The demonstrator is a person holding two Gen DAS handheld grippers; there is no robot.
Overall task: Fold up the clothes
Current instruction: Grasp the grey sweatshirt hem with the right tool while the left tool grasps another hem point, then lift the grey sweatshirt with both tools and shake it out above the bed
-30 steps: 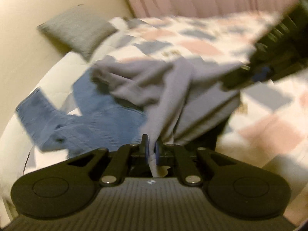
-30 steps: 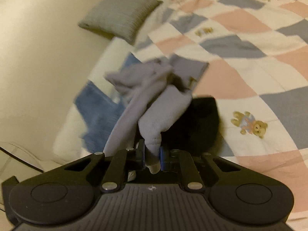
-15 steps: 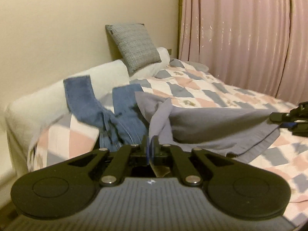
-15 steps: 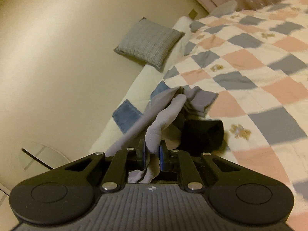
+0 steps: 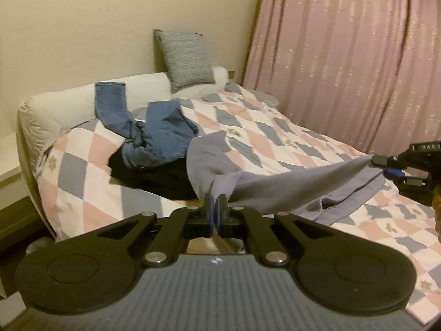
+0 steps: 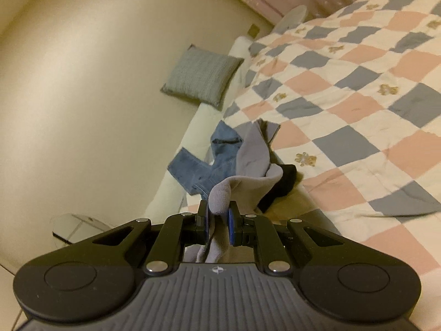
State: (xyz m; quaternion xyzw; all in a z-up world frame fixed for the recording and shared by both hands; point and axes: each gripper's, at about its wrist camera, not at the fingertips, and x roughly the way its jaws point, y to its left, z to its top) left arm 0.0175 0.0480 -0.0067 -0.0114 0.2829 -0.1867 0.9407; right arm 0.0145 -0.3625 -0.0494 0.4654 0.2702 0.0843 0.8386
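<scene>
Left wrist: soft, draped grey garment [image 5: 289,184].

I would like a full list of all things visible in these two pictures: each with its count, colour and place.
grey-lilac soft cloth garment: one, stretched between both grippers above the bed.
blue denim jeans: one pair, crumpled, near the bed's head end, partly over the white bolster.
black folded garment: one, under the jeans, on the quilt.
pink, blue and white checked quilt: one, covers the bed.
grey square textured cushion: one, leaning against the wall.
long white bolster: one, along the wall edge.
pink pleated curtain: one, beyond the bed.
cream wall: behind the cushion.
left gripper: black, shut on the garment.
right gripper: black, shut on the garment.
</scene>
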